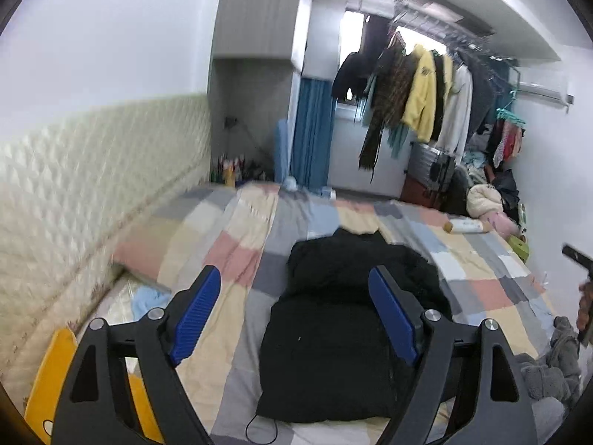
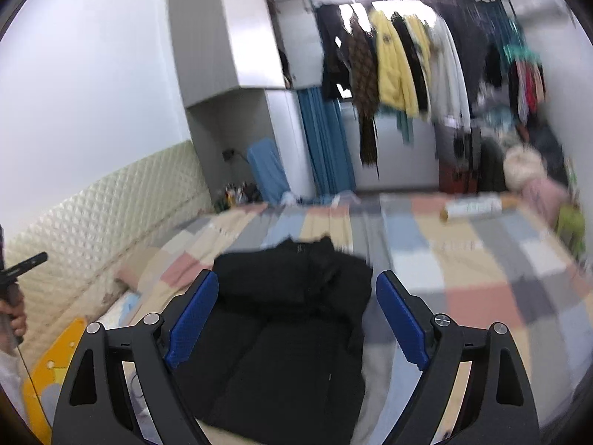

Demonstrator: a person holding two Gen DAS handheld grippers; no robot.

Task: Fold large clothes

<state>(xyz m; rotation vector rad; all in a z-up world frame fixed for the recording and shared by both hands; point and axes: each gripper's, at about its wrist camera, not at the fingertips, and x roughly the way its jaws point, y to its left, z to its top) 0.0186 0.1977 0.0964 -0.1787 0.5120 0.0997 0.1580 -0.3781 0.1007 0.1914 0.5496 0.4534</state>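
Jaws apart and empty on my left gripper (image 1: 294, 315) and right gripper (image 2: 296, 319), the folded black padded garment (image 1: 333, 333) lies below both, lengthwise away from me.

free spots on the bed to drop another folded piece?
Bare quilt right of the black garment, up to the bottle. Also bare between the garment and the padded wall, near the pink pillow. Crowded: far right corner with plush toys, and the grey clothes.
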